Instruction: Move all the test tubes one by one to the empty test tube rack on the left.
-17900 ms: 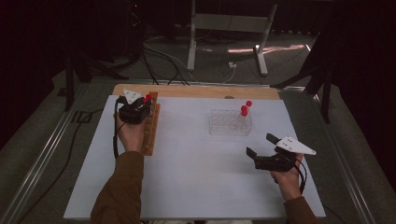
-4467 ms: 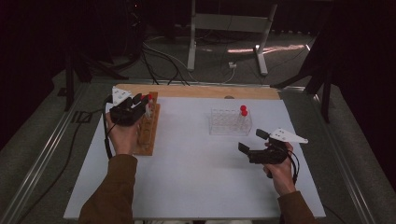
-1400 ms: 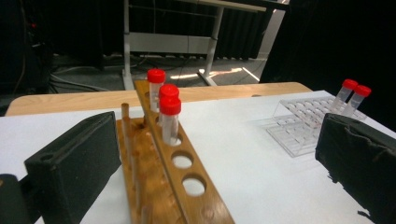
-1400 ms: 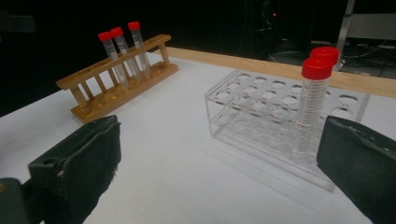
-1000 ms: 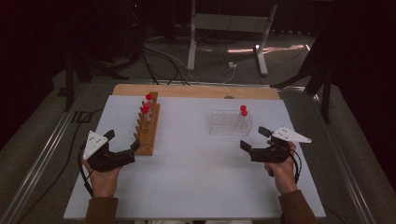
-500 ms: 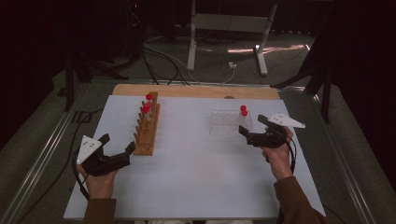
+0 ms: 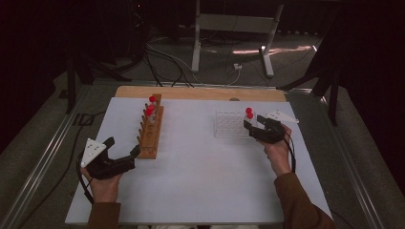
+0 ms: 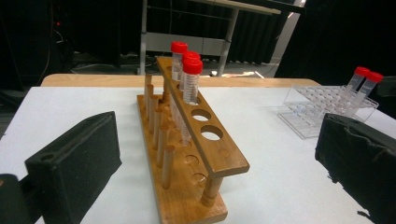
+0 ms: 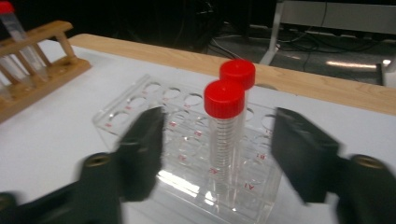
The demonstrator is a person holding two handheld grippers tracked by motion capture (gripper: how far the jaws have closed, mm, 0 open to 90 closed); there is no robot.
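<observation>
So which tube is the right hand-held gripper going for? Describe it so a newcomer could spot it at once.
Start at the white table and find the clear plastic rack on its right side, opposite the wooden rack. Two red-capped tubes stand at that rack's right end. The target is the nearer tube, standing between the jaws of the right hand-held gripper, in front of its twin.

A white table top [image 7: 205, 176] with a bare wooden strip [image 7: 200, 93] along its far edge fills the lower frame. A wooden tube rack [image 7: 150, 131] stands left of centre; a clear plastic rack [image 7: 229, 125] stands right of centre, well apart from it.
</observation>
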